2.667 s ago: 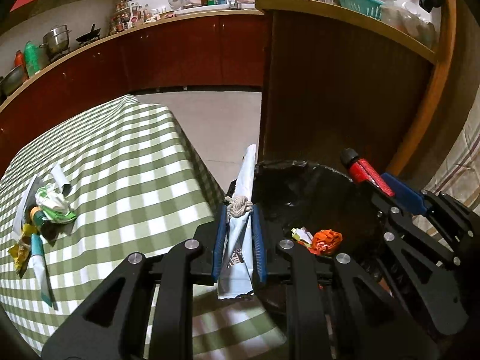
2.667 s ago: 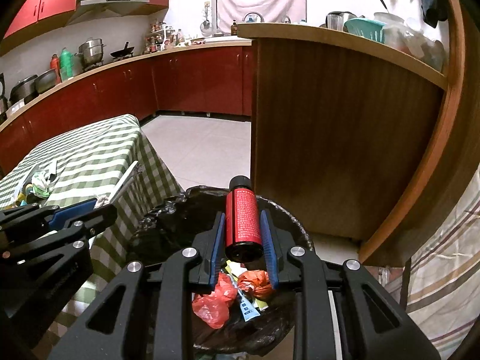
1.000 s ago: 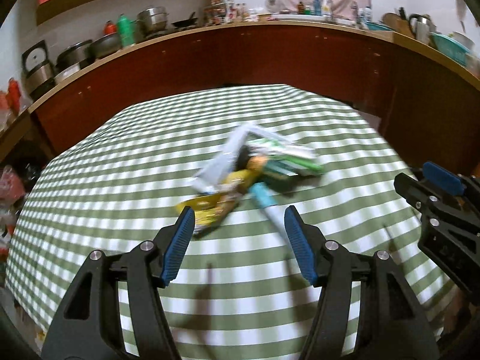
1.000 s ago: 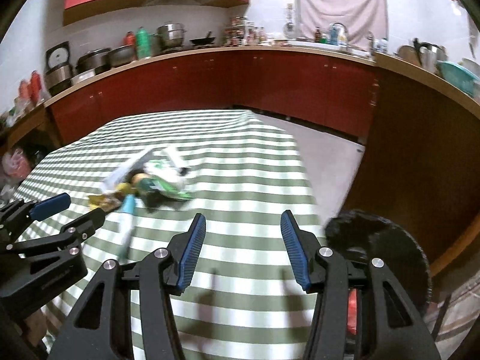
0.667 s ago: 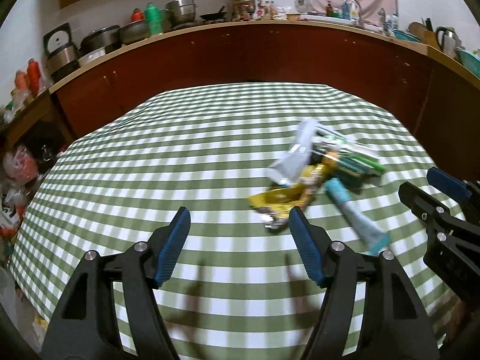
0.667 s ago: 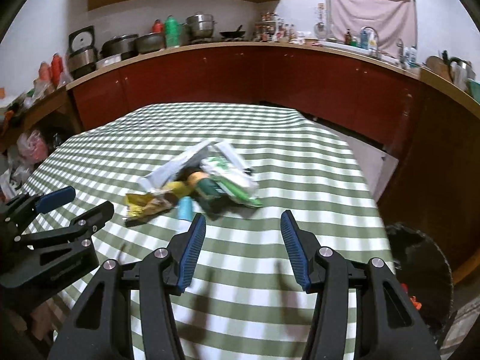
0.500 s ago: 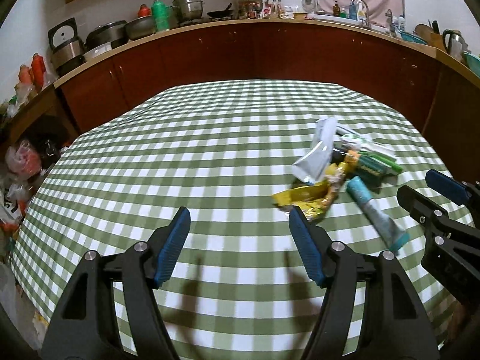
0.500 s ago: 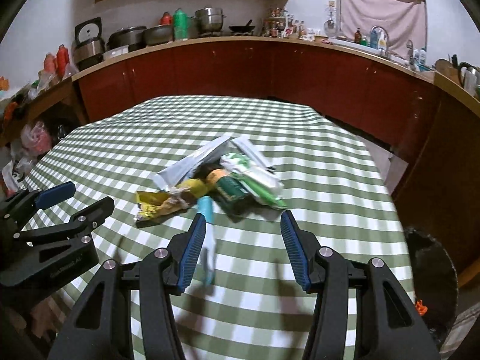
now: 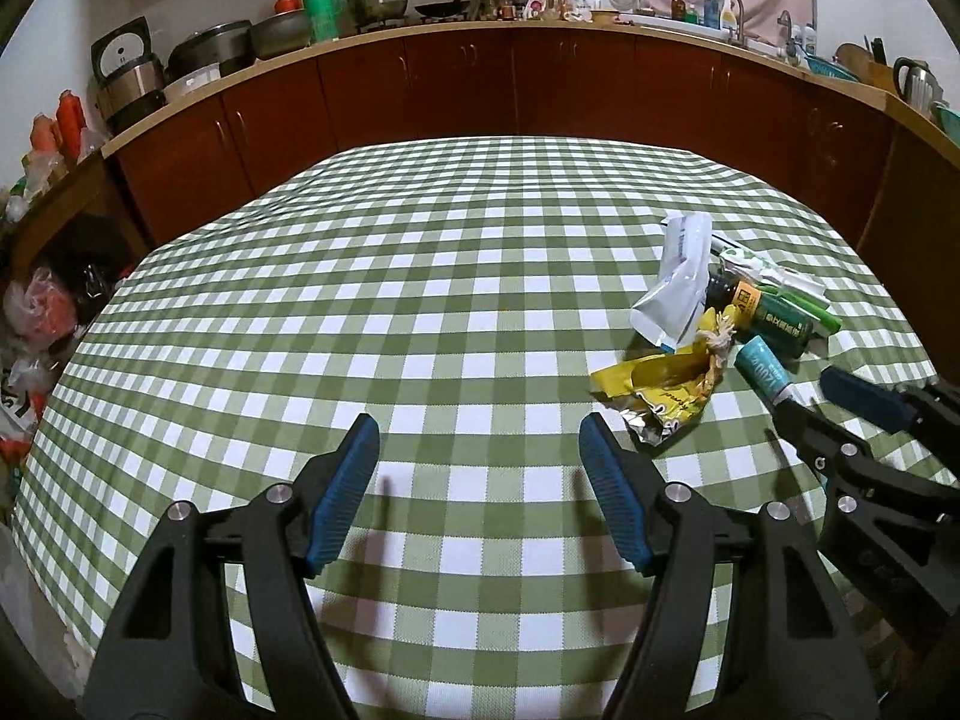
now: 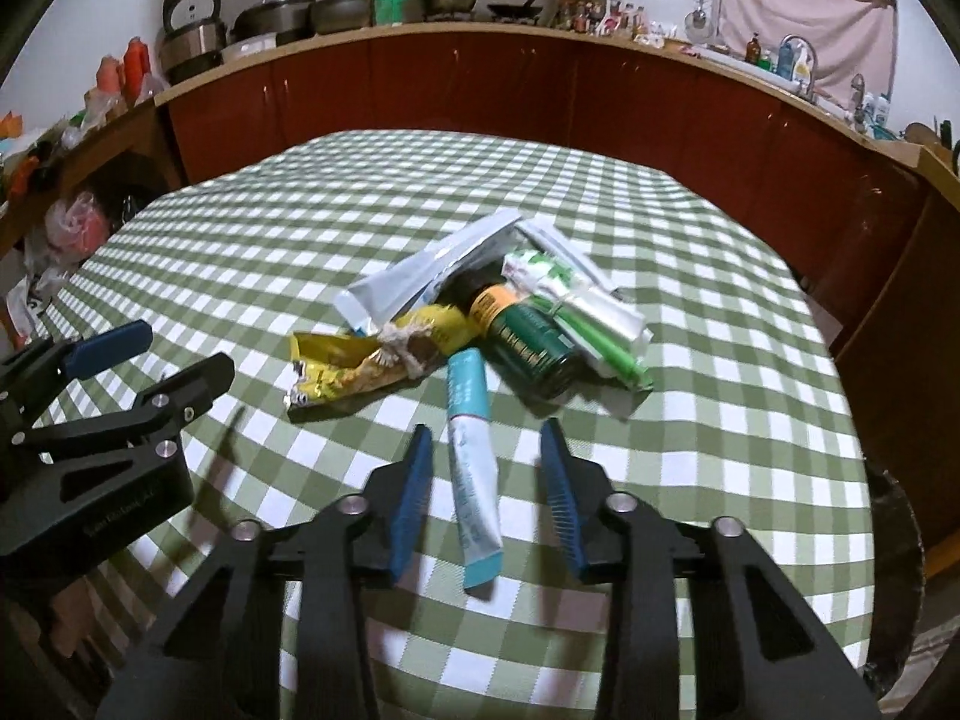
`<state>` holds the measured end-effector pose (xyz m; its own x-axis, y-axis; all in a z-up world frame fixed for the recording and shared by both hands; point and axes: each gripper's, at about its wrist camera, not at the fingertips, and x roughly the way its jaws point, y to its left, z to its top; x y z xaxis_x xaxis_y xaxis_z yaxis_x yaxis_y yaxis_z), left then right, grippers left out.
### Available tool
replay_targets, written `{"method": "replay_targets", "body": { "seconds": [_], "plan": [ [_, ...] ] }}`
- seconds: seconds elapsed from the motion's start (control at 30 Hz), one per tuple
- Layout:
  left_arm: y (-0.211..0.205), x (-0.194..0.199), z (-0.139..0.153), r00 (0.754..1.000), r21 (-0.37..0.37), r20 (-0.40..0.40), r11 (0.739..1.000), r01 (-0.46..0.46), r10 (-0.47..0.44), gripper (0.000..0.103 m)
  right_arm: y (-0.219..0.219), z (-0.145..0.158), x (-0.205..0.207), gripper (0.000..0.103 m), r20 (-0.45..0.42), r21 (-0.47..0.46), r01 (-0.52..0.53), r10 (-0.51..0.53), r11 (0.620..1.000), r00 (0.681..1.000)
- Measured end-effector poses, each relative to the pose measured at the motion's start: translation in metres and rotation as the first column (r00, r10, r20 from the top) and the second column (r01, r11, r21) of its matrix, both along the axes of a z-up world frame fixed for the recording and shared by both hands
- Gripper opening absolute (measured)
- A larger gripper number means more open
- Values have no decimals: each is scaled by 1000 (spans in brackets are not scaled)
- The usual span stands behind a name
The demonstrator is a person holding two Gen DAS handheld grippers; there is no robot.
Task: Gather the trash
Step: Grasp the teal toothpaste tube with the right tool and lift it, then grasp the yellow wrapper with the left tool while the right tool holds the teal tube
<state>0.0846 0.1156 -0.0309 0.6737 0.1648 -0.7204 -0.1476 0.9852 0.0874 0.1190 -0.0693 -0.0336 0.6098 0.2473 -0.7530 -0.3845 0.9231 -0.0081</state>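
While the right tongs (image 10: 485, 492) hang low over the counter (image 10: 720, 360), pointing down at a slant, the blue-and-white tube (image 10: 471, 462) lies lengthwise between the two blue pads (image 10: 564, 498). Jaws have just been closing round it, but a gap shows on each side of the tube, so pads aren't pressing yet; tube lies flat on the green-and-white check cloth.

Left tongs (image 9: 480, 480) stand wide apart w/ nothing between them, only bare check cloth underneath. They hover just left of the trash heap; in the right wrist view they show at the left edge (image 10: 132, 360).

Rest of the trash sits in one heap just beyond the tube's far end: a crumpled yellow wrapper (image 10: 360, 369) w/ a bit of white string (image 10: 402, 345) on it, a dark green bottle w/ yellow band (image 10: 522, 342) lying on its side, a long grey-white pouch (image 10: 432, 264) leaning across the top, and green-and-white packets (image 10: 576, 306) on the right. All touching or overlapping.

Black bin (image 10: 894, 570) peeks out past the counter's right edge, low down. Behind: dark red cabinets (image 10: 480, 90), pots & jars along the worktop, a sink tap (image 10: 804, 54) at far right.
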Motion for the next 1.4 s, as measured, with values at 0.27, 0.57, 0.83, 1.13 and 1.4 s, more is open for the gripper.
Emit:
{"method": "replay_targets", "body": {
  "seconds": [0.27, 0.57, 0.83, 1.13, 1.4],
  "plan": [
    [-5, 2, -1, 1000, -10, 2, 1000, 19, -19, 68, -1, -1, -4, 15, -11, 9, -14, 14, 1000, 1000],
    [-30, 7, 2, 996, -15, 12, 996, 85, -84, 72, -22, 15, -15, 15, 24, 48, 17, -18, 999, 1000],
    [-56, 21, 3, 990, -16, 19, 990, 142, -141, 74, -63, 21, -15, 15, 45, 72, 113, -116, 991, 992],
    [-68, 47, -13, 984, -27, -49, 985, 172, -173, 74, -96, 16, 3, 15, 40, 81, 201, -205, 976, 978],
    [-72, 49, -16, 976, -62, -55, 976, 208, -212, 38, -106, 11, 6, 15, 34, 90, 205, -209, 975, 977]
  ]
}}
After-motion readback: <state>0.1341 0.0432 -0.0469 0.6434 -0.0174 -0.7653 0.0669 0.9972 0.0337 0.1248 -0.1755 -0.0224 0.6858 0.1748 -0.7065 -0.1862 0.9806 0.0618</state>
